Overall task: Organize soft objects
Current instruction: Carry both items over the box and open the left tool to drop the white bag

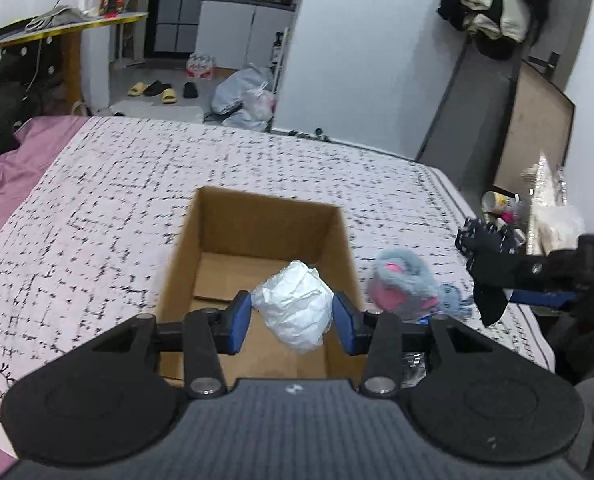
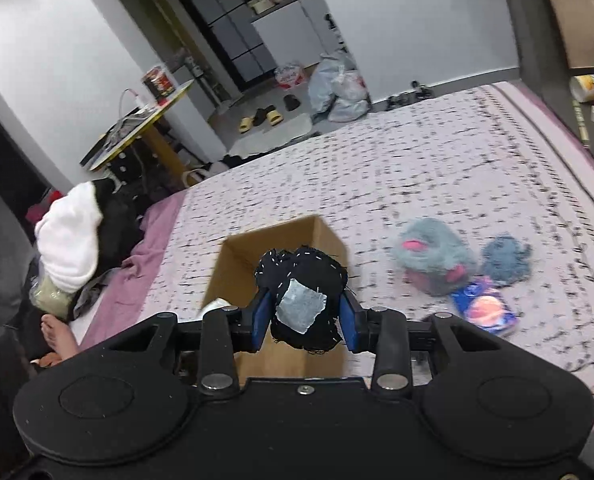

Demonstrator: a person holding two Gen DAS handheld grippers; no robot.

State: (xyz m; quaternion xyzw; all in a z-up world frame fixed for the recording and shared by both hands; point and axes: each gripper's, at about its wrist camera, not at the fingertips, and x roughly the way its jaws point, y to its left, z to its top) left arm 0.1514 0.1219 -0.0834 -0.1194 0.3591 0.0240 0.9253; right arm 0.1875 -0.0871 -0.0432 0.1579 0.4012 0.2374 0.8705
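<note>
We hold the left gripper [image 1: 292, 314] above the open cardboard box [image 1: 217, 240], its 2 blue-padded fingers [image 1: 239, 322] clenched on a crumpled white bundle [image 1: 295, 310] that hangs over the box's inside. The box stands on the bed [image 1: 137, 184], whose cover is pale with a black dashed print.

Our right gripper [image 2: 305, 316] grasps a black stitched cloth [image 2: 301, 270] with a grey patch, pinched between its blue fingers [image 2: 263, 316] and bunched above them. In the right wrist view this cloth sits in front of the same box [image 2: 257, 248]; in the left wrist view it appears to the right of the box, off past the bed's edge [image 1: 487, 258].

On the bed just right of the box lies a grey and pink plush toy [image 1: 405, 284], seen too in the right wrist view [image 2: 435, 256]. Beside it there lies a smaller blue-grey fuzzy piece [image 2: 507, 258], and near both lies a blue packet [image 2: 485, 310] with an orange-pink round print.
</note>
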